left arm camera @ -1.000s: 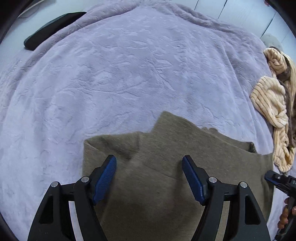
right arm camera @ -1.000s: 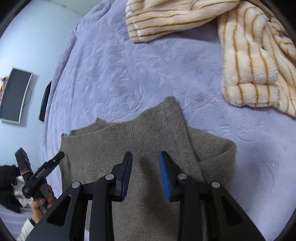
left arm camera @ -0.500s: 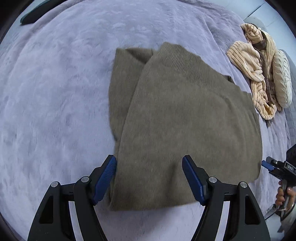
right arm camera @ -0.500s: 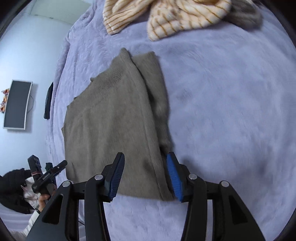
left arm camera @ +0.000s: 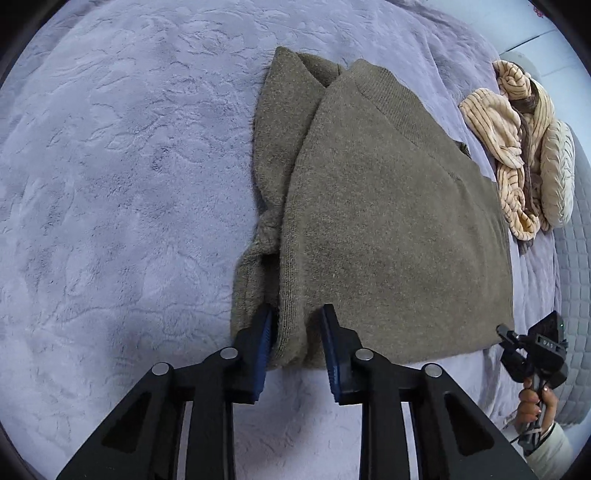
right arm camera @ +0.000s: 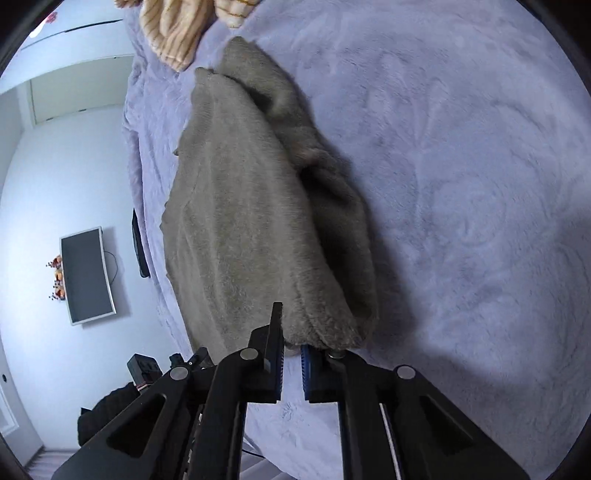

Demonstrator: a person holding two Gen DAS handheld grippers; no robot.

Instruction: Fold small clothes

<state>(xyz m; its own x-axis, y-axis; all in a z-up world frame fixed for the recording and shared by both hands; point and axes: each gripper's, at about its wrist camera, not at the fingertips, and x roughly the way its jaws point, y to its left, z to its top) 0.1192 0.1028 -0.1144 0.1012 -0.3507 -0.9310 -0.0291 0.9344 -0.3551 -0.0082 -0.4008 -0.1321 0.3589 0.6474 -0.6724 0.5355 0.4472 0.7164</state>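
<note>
An olive-brown knit sweater [left arm camera: 388,206] lies folded on the lilac plush bedspread [left arm camera: 122,177]. My left gripper [left arm camera: 295,332] is shut on the sweater's near left corner, cloth bunched between the blue pads. In the right wrist view the sweater [right arm camera: 243,221] rises off the bed, and my right gripper [right arm camera: 291,347] is shut on its near hem. The right gripper also shows at the right edge of the left wrist view [left arm camera: 532,350], held in a hand.
A cream striped garment with a brown piece [left arm camera: 517,140] lies bunched at the far right of the bed, also at the top of the right wrist view [right arm camera: 177,33]. A wall screen [right arm camera: 86,275] hangs left. A grey quilted edge [left arm camera: 576,295] borders the bed.
Both grippers moved back to the sweater's near edge and closed on it. The right side of the sweater now lifts off the bedspread.
</note>
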